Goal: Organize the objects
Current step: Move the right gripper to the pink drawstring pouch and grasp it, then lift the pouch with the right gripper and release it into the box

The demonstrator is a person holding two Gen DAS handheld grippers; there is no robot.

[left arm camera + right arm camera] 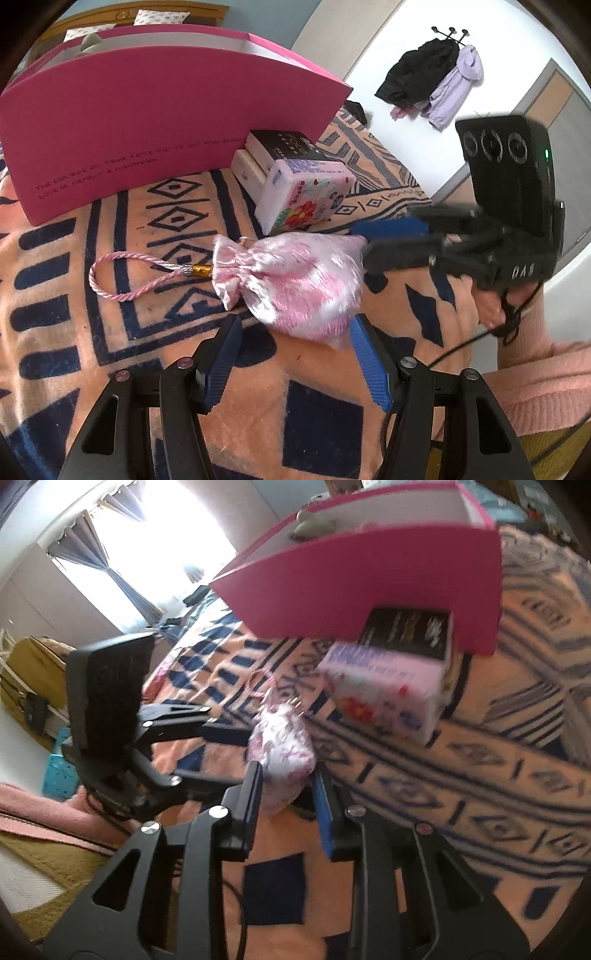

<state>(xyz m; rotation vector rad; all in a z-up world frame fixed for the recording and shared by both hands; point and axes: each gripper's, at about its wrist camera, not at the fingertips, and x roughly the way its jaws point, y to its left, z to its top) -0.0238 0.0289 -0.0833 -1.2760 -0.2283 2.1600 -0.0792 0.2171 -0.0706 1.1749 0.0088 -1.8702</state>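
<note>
Pouch point(295, 284) lies on blanket point(110, 332), tissue pack point(306, 195) and box point(147, 122) behind.

Each claw point(295, 354) is black with blue ribbed pads point(369, 365) and round silver screws. The right claw point(364, 251) says "DAS" in white. The sleeve point(535, 384) is pink and fuzzy.

L wrist cam: low over bed blanket point(110, 332), facing fwd along own fingers point(369, 362) toward pink box point(147, 122), close. R wrist cam: similar height, looking in from the right side, angled across toward window point(155, 539); blurred. Shared: satin pouch point(295, 284) point(284, 753), pink box point(369, 587), tissue pack point(306, 195) point(384, 694); each cam sees other unit.
</note>
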